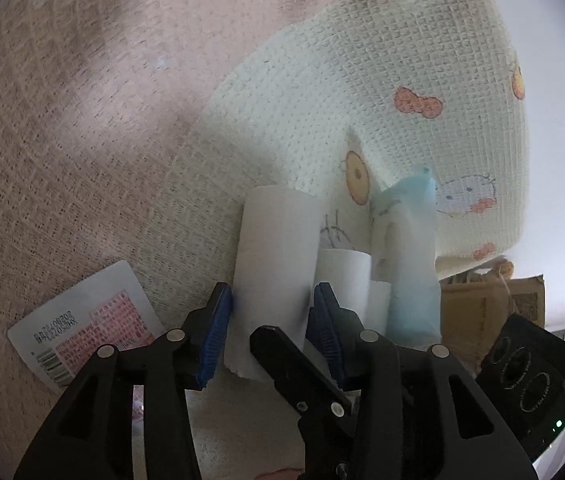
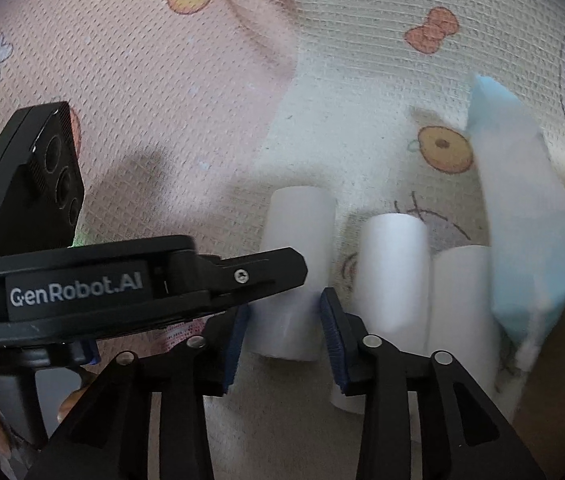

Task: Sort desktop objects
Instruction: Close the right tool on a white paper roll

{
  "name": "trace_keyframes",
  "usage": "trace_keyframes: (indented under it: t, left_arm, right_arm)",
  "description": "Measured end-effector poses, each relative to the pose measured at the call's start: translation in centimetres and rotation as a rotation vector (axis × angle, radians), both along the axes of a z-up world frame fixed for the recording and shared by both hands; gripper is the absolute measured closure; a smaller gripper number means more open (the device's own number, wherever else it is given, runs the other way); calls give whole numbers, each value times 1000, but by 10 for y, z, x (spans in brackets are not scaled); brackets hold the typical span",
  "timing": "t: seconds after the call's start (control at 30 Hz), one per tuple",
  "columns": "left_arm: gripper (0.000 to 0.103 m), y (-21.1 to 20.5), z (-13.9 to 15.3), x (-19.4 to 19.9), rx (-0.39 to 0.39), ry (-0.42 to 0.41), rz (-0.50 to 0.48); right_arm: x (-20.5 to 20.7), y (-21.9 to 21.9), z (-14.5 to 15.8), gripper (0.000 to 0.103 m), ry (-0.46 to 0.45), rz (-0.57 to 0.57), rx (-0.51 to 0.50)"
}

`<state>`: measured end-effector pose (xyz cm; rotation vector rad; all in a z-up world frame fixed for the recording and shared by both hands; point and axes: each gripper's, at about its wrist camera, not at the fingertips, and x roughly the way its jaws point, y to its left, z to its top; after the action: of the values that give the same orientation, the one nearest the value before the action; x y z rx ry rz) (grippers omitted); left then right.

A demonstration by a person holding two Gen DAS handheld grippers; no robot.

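Observation:
Several white paper rolls lie side by side on a printed woven cloth. My left gripper [image 1: 270,328] is shut on the leftmost white roll [image 1: 274,264], its blue pads pressed on both sides. My right gripper [image 2: 286,336] also has its blue pads against the sides of that same roll [image 2: 294,272]; the other gripper's black body [image 2: 122,284] crosses just above it. Two more white rolls [image 2: 394,272] lie to the right, with a pale blue wrapped packet [image 2: 530,240] beside them; the packet also shows in the left wrist view [image 1: 412,264].
A white card with a barcode and red print [image 1: 86,324] lies on the cloth at the left. A brown cardboard box [image 1: 490,300] stands at the right. The cream cartoon-print cloth [image 1: 362,92] is folded up behind the rolls.

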<state>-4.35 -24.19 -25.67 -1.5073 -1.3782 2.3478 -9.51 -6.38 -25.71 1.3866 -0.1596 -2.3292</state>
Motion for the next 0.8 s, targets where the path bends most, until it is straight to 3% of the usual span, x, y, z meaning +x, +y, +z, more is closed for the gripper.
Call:
trace_keyframes:
  t: [0.13,0.47,0.7,0.8]
  left_arm:
    - [58,-6,-2,2,20,17,9]
    - [58,3,8,9,-30,58,24]
    - [58,7,38,29,-62,145,41]
    - [58,10,55,38,-79,193,65]
  right_arm:
    - [-6,1,-5,64,-54,-37,-43]
    - [-8,-8,-2,62,-5,6,27]
    - [1,-7,24,62,51,34,47]
    - [8,-9,46,62,118,62,73]
